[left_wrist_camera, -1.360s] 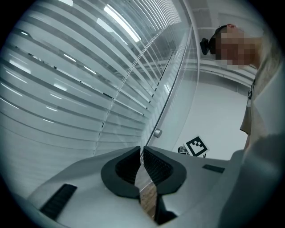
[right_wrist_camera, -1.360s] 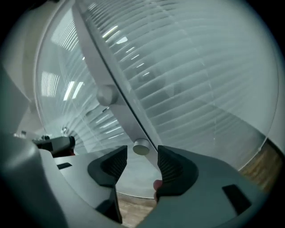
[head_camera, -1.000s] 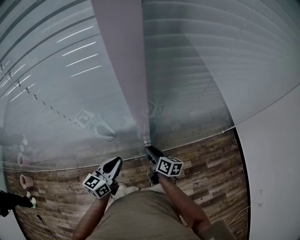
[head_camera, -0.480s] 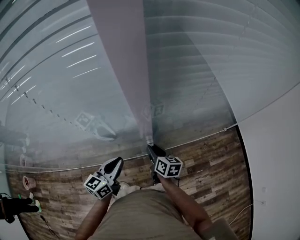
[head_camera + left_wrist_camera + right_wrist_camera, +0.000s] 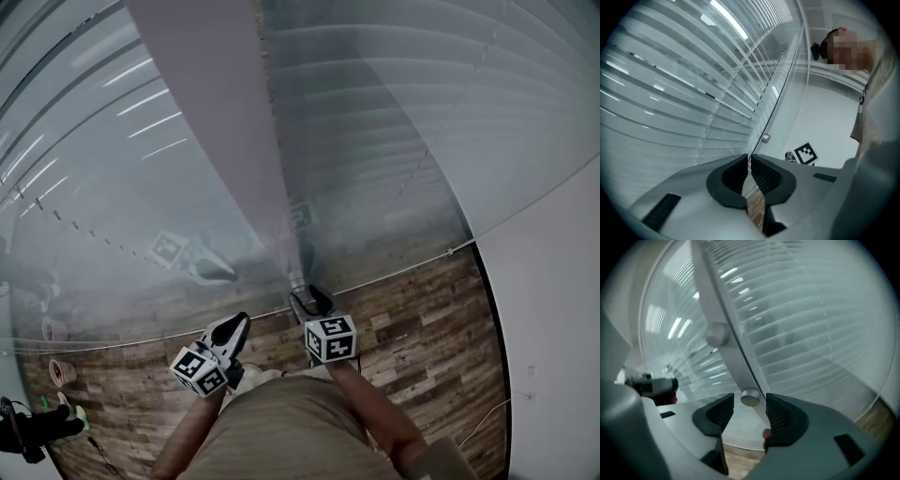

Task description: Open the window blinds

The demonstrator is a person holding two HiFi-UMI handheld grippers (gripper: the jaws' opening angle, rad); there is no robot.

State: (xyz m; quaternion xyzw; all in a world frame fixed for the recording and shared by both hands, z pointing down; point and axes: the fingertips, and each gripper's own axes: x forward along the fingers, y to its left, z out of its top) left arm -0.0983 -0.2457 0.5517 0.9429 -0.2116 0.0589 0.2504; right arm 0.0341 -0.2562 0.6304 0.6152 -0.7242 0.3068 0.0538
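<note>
Near me: left gripper (image 5: 232,328) (image 5: 749,164), jaws pressed together, nothing between them. Beside it, slightly ahead, right gripper (image 5: 302,298) (image 5: 749,411): jaws just opened, now standing apart. Small round silver knob (image 5: 296,278) (image 5: 750,398) sits between jaw tips, clear of both pads, mounted on glass pane (image 5: 112,187). Behind glass, white horizontal-slat window blinds (image 5: 394,141) (image 5: 811,333) spread right of knob and above it. Wood-plank floor (image 5: 412,319) below.

Office-like room: glass wall (image 5: 103,216), slatted blinds (image 5: 403,112), wood-plank floor (image 5: 427,323).
</note>
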